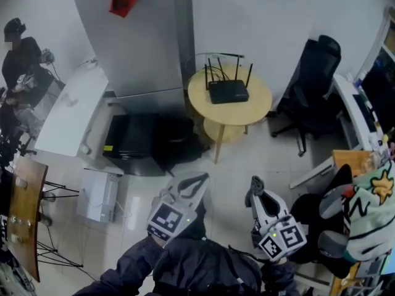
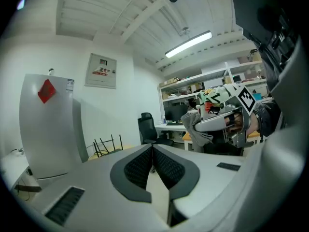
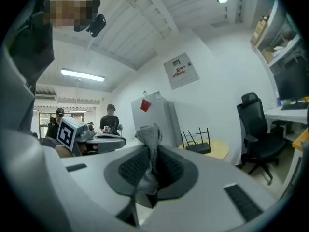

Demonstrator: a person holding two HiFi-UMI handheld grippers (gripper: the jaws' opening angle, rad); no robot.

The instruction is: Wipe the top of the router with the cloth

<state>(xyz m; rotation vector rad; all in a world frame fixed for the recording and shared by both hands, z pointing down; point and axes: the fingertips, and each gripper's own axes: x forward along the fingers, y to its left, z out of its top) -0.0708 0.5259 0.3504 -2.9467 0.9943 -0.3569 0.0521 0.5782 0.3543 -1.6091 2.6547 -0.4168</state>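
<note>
The black router (image 1: 228,91), its several antennas upright, sits on a round yellow table (image 1: 256,106) well ahead of both grippers. My right gripper (image 1: 255,185) is shut on a grey cloth (image 3: 149,138), whose bunched top sticks up above the jaws. In the right gripper view the router (image 3: 198,148) shows far off beyond the cloth. My left gripper (image 1: 192,182) is held low beside the right one, jaws shut with nothing between them. In the left gripper view the router's antennas (image 2: 107,144) show at the left, and the cloth (image 2: 195,126) hangs from the right gripper.
A tall grey cabinet (image 1: 136,42) with a red sign stands left of the round table, with a black box (image 1: 133,137) on the floor below it. A black office chair (image 1: 315,73) stands to the right. A white table (image 1: 71,110) and a person (image 1: 21,60) are at far left.
</note>
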